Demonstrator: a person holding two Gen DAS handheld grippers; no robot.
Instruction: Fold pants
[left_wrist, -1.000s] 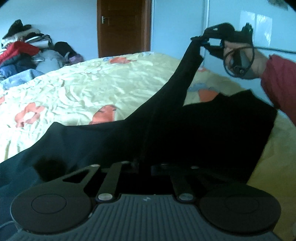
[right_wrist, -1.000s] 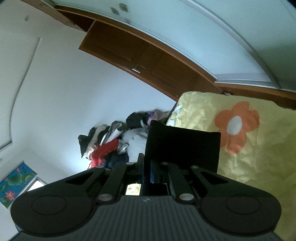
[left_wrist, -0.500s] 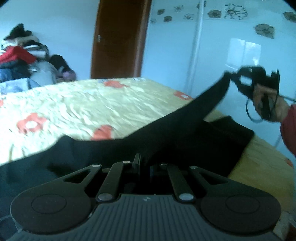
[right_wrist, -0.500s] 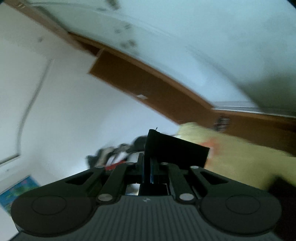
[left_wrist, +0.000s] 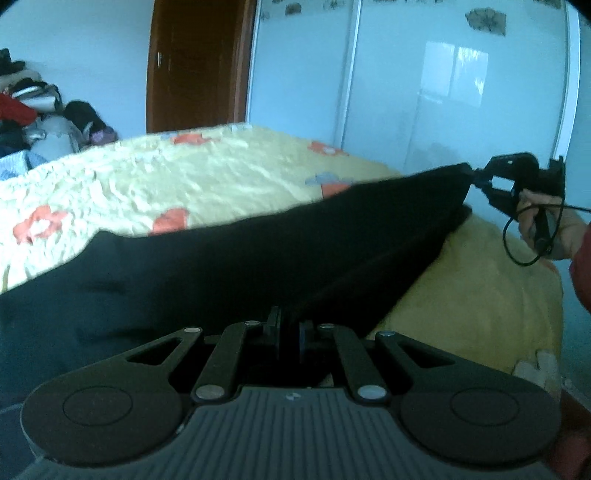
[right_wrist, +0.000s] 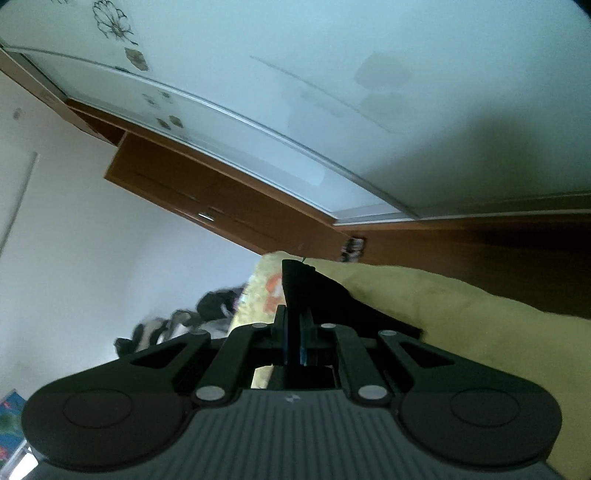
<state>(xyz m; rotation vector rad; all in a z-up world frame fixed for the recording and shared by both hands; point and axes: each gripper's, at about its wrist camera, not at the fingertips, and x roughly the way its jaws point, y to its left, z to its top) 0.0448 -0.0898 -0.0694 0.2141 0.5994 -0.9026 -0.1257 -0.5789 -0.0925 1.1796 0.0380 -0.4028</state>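
Black pants (left_wrist: 258, 254) stretch across the near corner of the bed (left_wrist: 184, 184), held taut between both grippers. My left gripper (left_wrist: 290, 325) is shut on the near edge of the fabric. My right gripper (left_wrist: 476, 175), seen in the left wrist view at the right beyond the bed's edge, is shut on the far corner of the pants. In the right wrist view the gripper (right_wrist: 293, 332) is shut on a black fold of the pants (right_wrist: 317, 295), tilted up toward the wardrobe.
The bed has a yellow sheet with orange flowers. A pile of clothes (left_wrist: 33, 122) lies at the far left. A brown door (left_wrist: 195, 62) and glossy white wardrobe doors (left_wrist: 443, 81) stand behind the bed.
My right gripper has come down from high above the bed to the right, pulling the pants out level. The left gripper has kept its hold and the fabric is now taut.
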